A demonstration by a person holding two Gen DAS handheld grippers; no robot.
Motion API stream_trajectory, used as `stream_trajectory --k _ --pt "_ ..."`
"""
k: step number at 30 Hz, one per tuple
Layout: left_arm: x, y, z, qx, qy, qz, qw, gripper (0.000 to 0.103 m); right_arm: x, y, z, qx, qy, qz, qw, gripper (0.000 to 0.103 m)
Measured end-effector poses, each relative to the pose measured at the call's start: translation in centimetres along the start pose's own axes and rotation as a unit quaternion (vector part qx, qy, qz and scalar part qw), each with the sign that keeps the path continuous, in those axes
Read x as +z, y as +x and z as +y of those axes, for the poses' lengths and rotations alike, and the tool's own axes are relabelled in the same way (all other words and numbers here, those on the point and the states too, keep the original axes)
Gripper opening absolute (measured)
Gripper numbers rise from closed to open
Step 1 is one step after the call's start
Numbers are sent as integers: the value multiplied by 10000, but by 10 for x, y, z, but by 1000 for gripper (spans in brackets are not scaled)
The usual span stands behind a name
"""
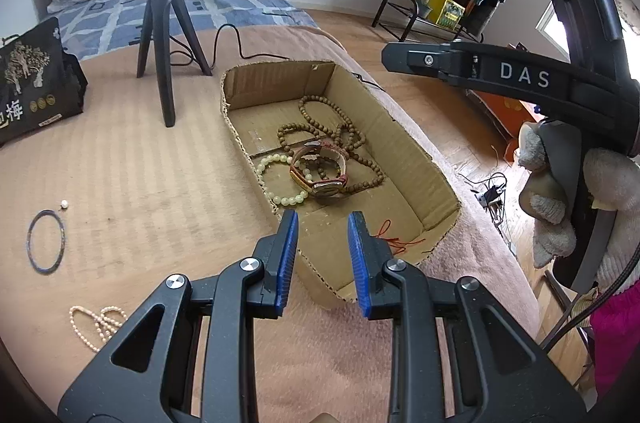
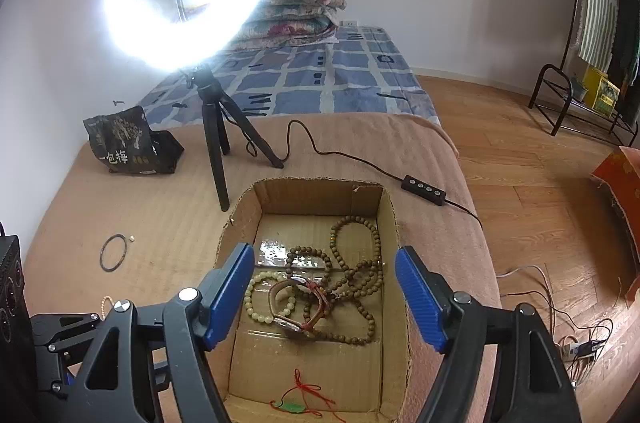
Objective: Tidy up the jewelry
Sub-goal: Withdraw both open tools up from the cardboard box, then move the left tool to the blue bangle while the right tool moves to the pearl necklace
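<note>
Open brown cardboard box (image 2: 390, 223) is sitting on the tan bed cover, holding brown wooden bead strands (image 2: 356, 275), a pale green bead bracelet (image 2: 256, 297) and a leather-strapped watch (image 2: 298, 307). Left gripper (image 1: 322, 255) — jaws slightly apart, empty. Right gripper (image 2: 326, 297) — jaws wide, empty. Black tripod (image 2: 216, 151) is standing just behind; thin dark bangle (image 1: 45, 241) is lying outside, left.

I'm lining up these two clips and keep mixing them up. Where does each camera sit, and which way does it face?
Left wrist: behind the left gripper, angled down at the cardboard box; the right gripper and a gloved hand show at right.
Right wrist: behind the right gripper, above the box, facing the ring light.
Shared: box, watch, tripod.
</note>
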State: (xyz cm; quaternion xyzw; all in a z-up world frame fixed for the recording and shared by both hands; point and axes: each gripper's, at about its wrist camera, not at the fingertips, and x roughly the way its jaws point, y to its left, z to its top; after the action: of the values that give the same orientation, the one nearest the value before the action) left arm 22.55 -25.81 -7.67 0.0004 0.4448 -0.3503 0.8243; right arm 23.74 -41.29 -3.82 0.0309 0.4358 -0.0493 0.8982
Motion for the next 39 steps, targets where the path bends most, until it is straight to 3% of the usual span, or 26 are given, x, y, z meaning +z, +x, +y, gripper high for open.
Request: stream_trajectory --k 15,18,20,22,29,39 --pt "-11 -51 21 375 135 -334 9986 25 -5 -46 27 122 -124 -322 9993 82" --pt "-18 -64 40 610 124 -356 9974 27 -11 -54 38 185 -189 -370 9990 83" --pt "-23 -74 57 726 62 -408 9965 50 -16 -58 44 251 -206 -402 9987 84" --pt "-28 -85 71 871 21 -504 9949 56 -21 -63 50 363 -194 -427 9982 84" --pt "-44 -116 133 1310 -244 -574 9894 56 -36 -72 79 681 -378 -454 9959 84" --pt "-61 -123 192 1453 -692 -482 9858 58 -57 -62 133 1086 -779 -229 9908 84"
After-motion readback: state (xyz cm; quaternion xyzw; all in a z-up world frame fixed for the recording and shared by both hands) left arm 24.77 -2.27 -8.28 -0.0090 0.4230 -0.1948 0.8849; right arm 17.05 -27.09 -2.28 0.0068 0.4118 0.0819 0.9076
